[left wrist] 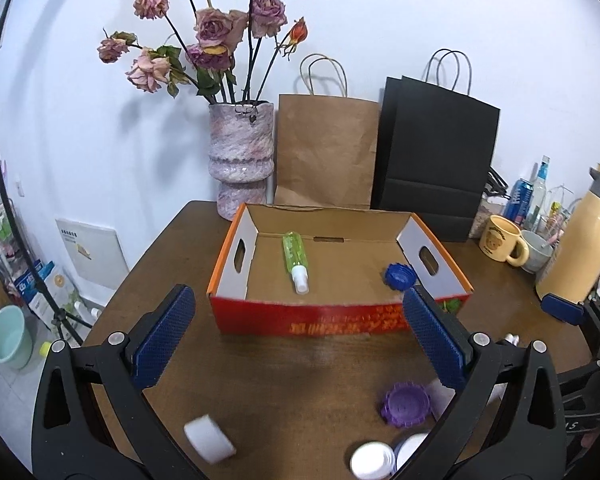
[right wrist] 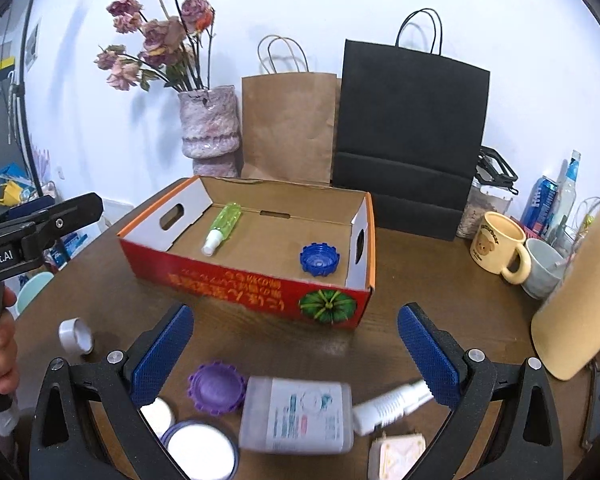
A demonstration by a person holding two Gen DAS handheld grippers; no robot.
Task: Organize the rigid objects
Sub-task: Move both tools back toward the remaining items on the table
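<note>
The right tool [right wrist: 296, 354] hangs spread and empty just above the spray bottle [right wrist: 300, 414], which lies flat on the bench [right wrist: 440, 280] with its long axis across the gap, nozzle toward the right finger. The left tool [left wrist: 300, 340], also spread, sits farther off. The box [right wrist: 260, 284] lies beyond.

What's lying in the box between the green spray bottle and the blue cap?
Nothing: bare cardboard floor runs between the green spray bottle and the blue cap inside the box. Both wrist views show it.
</note>
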